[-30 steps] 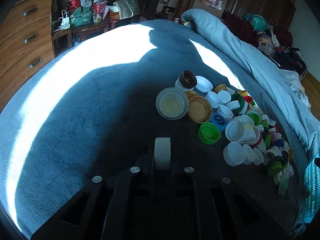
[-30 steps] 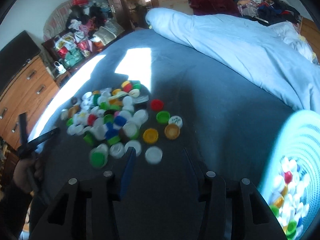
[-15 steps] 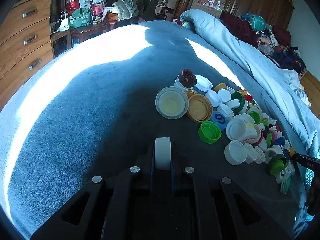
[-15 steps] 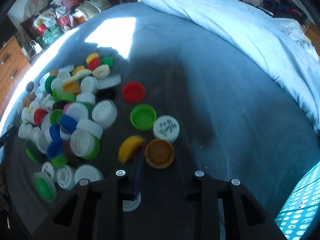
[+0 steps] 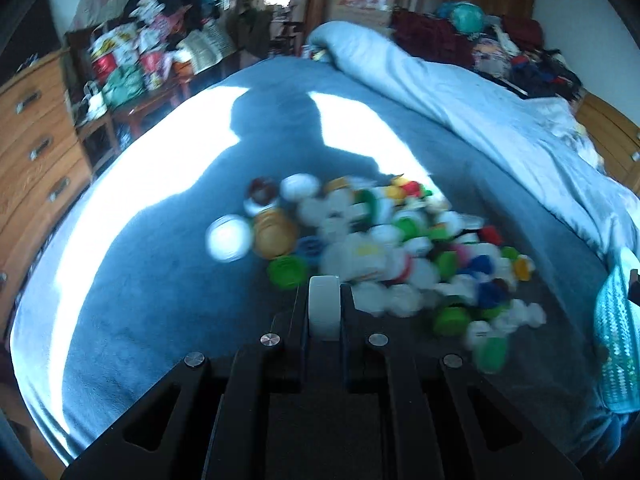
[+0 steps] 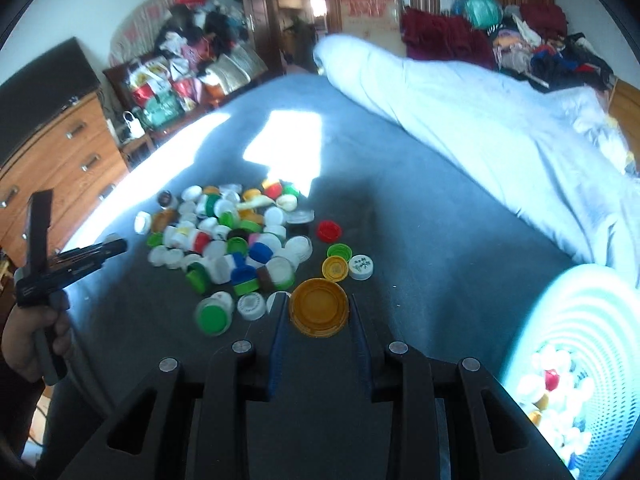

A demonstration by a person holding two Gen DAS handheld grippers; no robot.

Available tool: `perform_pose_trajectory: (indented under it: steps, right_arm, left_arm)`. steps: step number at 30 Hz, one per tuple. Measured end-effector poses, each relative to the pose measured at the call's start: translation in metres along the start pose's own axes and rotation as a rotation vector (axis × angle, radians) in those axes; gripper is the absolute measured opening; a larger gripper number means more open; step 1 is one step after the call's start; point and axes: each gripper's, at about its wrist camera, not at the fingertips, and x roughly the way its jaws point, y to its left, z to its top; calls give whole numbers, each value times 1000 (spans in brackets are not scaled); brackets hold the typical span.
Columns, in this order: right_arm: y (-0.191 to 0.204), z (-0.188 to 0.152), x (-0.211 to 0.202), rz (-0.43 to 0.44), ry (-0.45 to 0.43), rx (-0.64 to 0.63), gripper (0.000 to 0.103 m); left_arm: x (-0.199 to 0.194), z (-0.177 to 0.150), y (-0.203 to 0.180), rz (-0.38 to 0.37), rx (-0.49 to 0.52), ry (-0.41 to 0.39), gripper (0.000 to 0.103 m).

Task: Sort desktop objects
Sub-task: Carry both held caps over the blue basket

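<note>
Carrying step: right gripper (image 6: 318, 314) clenched on amber cap (image 6: 319, 307), left gripper (image 5: 324, 306) on white cap (image 5: 324, 307); next, drop into basket (image 6: 560, 320) at bed's (image 6: 420, 240) right edge.

No lettering is legible; green marks on the white cap (image 6: 361, 267) beyond the right tongs (image 6: 318, 314) stay unreadable

bed (image 6: 420, 220) | on it: caps (image 6: 236, 236), quilt (image 6: 480, 128), basket (image 6: 580, 320)
</note>
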Motion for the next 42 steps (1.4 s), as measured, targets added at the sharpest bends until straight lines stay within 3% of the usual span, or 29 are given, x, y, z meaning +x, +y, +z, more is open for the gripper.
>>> perform_pose_trajectory:
  steps: [7, 15, 22, 30, 42]
  right_arm:
    - [-23, -15, -58, -50, -60, 10, 32]
    - [-83, -40, -118, -142, -129, 111, 32]
    - [-129, -64, -157, -214, -179, 202, 33]
    - [-163, -87, -183, -249, -218, 285, 33]
    - [-180, -107, -192, -244, -241, 348, 33]
  left_arm:
    - [-33, 14, -110, -111, 183, -16, 9]
    - [-60, 16, -246, -225, 411, -31, 9]
    - [-79, 7, -332, -262, 565, -70, 9]
    - [-89, -7, -399, -271, 684, -83, 9]
    - [-94, -20, -437, -268, 758, -82, 9]
